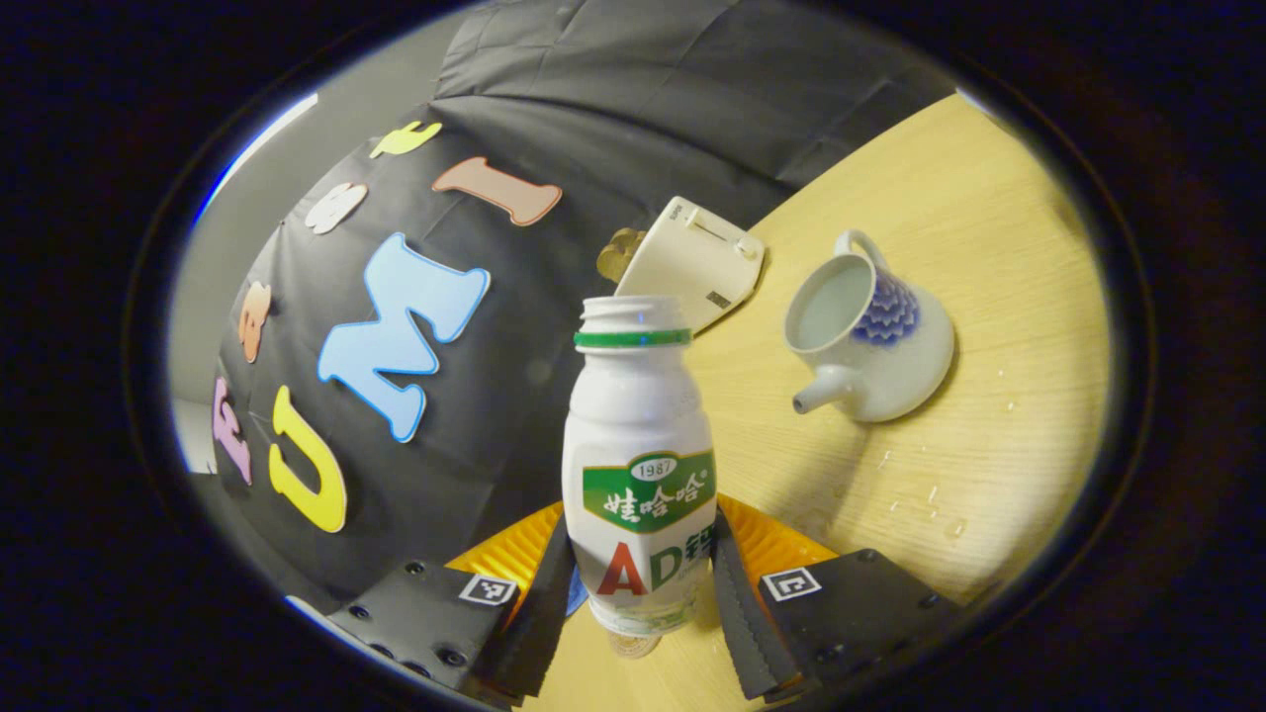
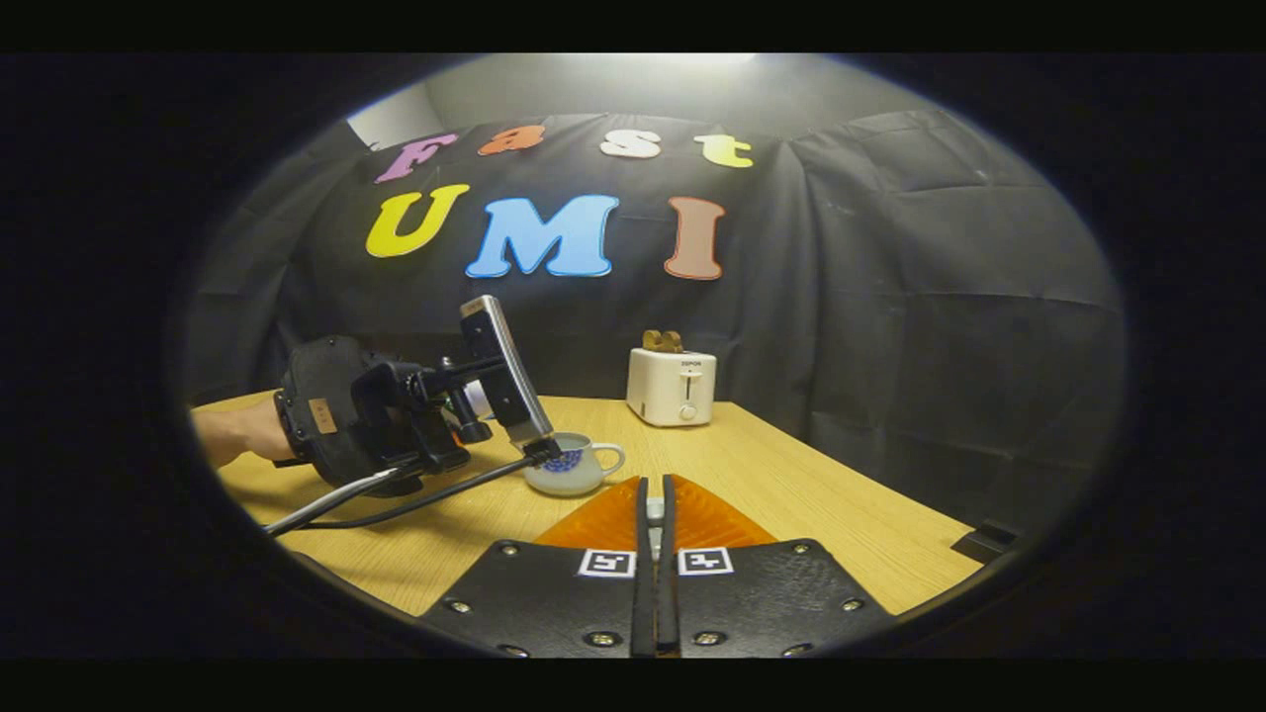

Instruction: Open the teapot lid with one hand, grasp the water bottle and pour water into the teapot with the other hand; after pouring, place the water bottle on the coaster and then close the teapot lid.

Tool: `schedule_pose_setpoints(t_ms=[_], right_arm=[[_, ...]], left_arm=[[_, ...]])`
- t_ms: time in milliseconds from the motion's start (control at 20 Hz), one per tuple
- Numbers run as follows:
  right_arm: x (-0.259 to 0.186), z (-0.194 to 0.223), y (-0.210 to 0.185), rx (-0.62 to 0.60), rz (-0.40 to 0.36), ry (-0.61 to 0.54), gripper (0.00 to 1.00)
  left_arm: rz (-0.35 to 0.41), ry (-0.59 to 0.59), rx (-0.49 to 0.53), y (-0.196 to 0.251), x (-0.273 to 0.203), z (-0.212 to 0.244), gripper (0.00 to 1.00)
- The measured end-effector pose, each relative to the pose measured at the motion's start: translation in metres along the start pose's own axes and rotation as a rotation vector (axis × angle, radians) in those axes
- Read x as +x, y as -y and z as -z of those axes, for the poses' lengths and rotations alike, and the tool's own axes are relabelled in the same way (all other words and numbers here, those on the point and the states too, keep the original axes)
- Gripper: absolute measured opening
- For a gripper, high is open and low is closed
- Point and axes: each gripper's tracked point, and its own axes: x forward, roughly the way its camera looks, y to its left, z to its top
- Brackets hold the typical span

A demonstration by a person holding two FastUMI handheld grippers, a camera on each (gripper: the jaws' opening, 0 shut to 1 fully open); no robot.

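Note:
My left gripper (image 1: 641,569) is shut on a white water bottle (image 1: 638,445) with a green neck band and no cap; both fingers press its lower sides. A small tan disc (image 1: 633,646) peeks out under the bottle's base. Right of the bottle stands the white teapot (image 1: 870,341) with a blue pattern. Its lid is off and its spout points toward the bottle. In the right gripper view the teapot (image 2: 572,470) stands mid-table, with a hand (image 2: 232,435) and the left gripper's housing (image 2: 366,425) to its left. My right gripper (image 2: 653,499) is shut on a small white piece, apparently the lid.
A white toaster (image 2: 673,386) with toast in it stands at the table's back edge against the black cloth. Water drops (image 1: 930,494) lie on the wooden table (image 2: 791,475) near the teapot. A cable (image 2: 396,504) trails from the left gripper across the table.

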Motion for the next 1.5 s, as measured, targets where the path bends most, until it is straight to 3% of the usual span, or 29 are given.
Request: schedule_pose_setpoints(t_ms=[400, 950, 1000, 1100, 1200, 1300, 1450, 1500], right_arm=[[0.004, 0.008, 0.006, 0.019, -0.003, -0.005, 0.01], [0.004, 0.009, 0.019, 0.059, 0.011, 0.007, 0.01], [0.004, 0.009, 0.019, 0.062, 0.009, 0.008, 0.02], [0.004, 0.008, 0.017, 0.057, 0.003, 0.010, 0.01], [0.003, 0.008, 0.017, 0.061, -0.003, 0.011, 0.01], [0.004, 0.008, 0.017, 0.064, -0.002, 0.010, 0.01], [0.004, 0.009, 0.018, 0.067, -0.001, 0.009, 0.01], [0.004, 0.009, 0.018, 0.067, 0.000, 0.010, 0.01]], left_arm=[[0.023, -0.019, 0.173, 0.008, 0.004, -0.006, 0.80], [-0.005, -0.034, 0.393, 0.001, 0.006, -0.021, 0.80], [0.000, -0.032, 0.402, 0.001, 0.006, -0.022, 0.76], [-0.005, -0.032, 0.437, 0.000, 0.006, -0.025, 0.80], [-0.019, -0.026, 0.489, -0.004, 0.005, -0.031, 0.76], [-0.025, -0.027, 0.524, -0.007, 0.005, -0.032, 0.80], [-0.008, -0.028, 0.570, -0.006, 0.003, -0.032, 0.75], [-0.009, -0.026, 0.581, -0.007, 0.003, -0.032, 0.81]])
